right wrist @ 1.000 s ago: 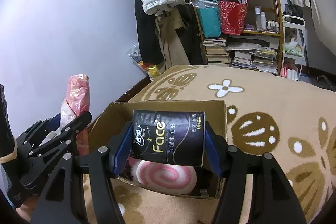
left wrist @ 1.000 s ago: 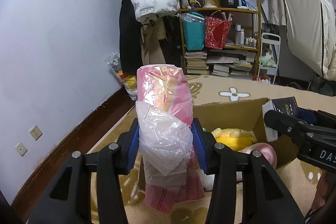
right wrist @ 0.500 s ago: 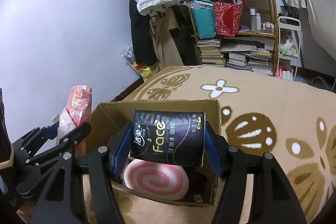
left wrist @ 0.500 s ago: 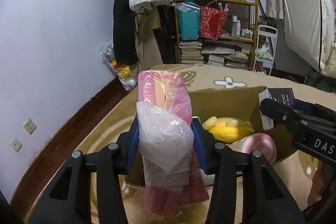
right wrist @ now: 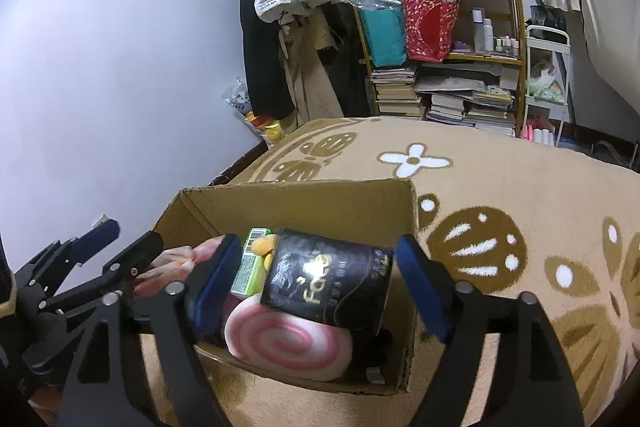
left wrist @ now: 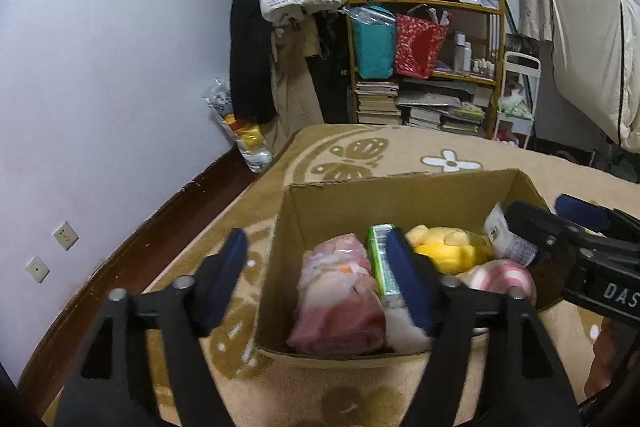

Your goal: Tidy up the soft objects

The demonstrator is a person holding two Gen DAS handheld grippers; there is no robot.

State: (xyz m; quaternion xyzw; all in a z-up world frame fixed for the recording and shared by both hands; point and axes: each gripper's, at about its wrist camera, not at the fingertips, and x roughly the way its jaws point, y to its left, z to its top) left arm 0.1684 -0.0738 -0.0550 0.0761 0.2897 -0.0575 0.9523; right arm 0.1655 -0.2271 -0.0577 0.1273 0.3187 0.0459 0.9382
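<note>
Left gripper: jaws opening, blue pads spread wide, nothing pinched. The plastic-wrapped pink soft bundle lies below them in the open brown cardboard box, at its left end, clear of both pads.

Right gripper: jaws opening too, pads apart. The dark purple plastic-wrapped tissue pack sits tilted between them in the same box, leaning on the pink-and-white spiral plush roll; left pad close beside it, right pad clearly off it. Not held.

Further in: a green carton stands on edge mid-box, a yellow plush toy behind it.

Handling, by judgement: all light and squashy. The film on the bundle and pack looks slick and will crumple, so a hold across the thick middle, squeezing well in, should grip best. The tilted pack may slide off the roll.
</note>
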